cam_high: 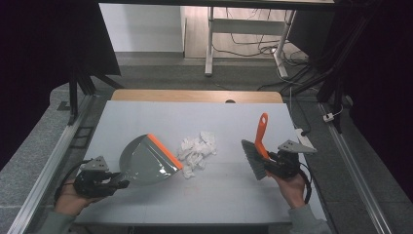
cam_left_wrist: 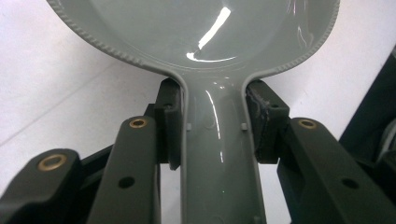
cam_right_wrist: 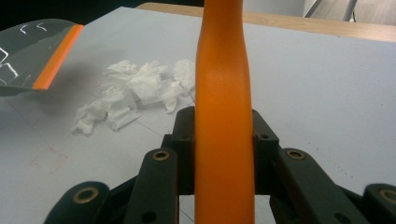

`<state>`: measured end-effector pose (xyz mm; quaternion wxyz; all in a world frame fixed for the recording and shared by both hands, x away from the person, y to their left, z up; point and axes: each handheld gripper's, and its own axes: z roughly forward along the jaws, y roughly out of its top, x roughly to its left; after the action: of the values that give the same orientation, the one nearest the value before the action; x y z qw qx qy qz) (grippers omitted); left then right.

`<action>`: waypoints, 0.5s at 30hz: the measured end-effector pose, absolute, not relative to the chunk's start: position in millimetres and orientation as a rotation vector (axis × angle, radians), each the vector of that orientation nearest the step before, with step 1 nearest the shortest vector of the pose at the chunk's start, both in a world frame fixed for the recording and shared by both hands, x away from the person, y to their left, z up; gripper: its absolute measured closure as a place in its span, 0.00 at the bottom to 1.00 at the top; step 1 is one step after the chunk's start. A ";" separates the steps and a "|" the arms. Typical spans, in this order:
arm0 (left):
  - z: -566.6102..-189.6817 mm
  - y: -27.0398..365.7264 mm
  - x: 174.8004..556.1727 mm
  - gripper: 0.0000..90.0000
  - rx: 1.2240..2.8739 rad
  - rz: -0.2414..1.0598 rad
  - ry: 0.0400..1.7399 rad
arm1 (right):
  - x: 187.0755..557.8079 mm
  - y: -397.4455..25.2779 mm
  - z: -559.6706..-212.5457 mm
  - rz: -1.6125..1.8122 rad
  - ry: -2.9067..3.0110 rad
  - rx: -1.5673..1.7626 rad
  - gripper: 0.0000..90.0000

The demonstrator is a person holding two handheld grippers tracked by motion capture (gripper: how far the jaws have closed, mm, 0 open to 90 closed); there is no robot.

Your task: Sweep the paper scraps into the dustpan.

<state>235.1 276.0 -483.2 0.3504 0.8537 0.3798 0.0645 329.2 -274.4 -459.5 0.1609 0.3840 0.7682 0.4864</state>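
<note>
The heap of crumpled paper scraps [cam_high: 197, 152] in the middle of the white desk [cam_high: 234, 195] is the fixed mark here, and both tools are set up around it.

To the left of the scraps, the left gripper [cam_high: 104, 181] has its fingers [cam_left_wrist: 169, 123] closed tight on the neck of the grey dustpan [cam_high: 146, 161], one pad on each side of the handle just below where the pan widens. Gripped there, the pan is steady and its angle is easy to steer. Its orange lip [cam_high: 164, 151] faces the scraps and lies just beside them. In the right gripper view that lip appears raised a little off the desk, with a shadow beneath it, so it probably has to come down flat before anything will slide in.

To the right of the scraps, the right gripper [cam_high: 272, 163] is clamped on the orange handle of the brush [cam_high: 259, 146], the fingers [cam_right_wrist: 184, 140] pressing it from both sides. The handle stands up and leans away from the person, and the dark bristles [cam_high: 253, 161] hang low on the side nearest the scraps, though apart from them. My guess is that this placing allows one leftward stroke to push the paper toward the waiting pan.
</note>
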 end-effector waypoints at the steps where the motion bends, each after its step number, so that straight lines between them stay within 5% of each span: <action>1: -484.0 276.1 234.5 0.68 2.213 0.164 0.981 | 329.5 -273.8 -459.6 1.389 2.196 1.095 0.78; 15: -491.0 274.6 229.4 0.68 2.295 0.095 0.937 | 330.7 -267.9 -457.4 1.393 2.198 1.085 0.78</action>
<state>229.4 274.6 -491.0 0.3245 0.8751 0.3573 0.0361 330.7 -267.9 -457.4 0.1601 0.3799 0.7695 0.4877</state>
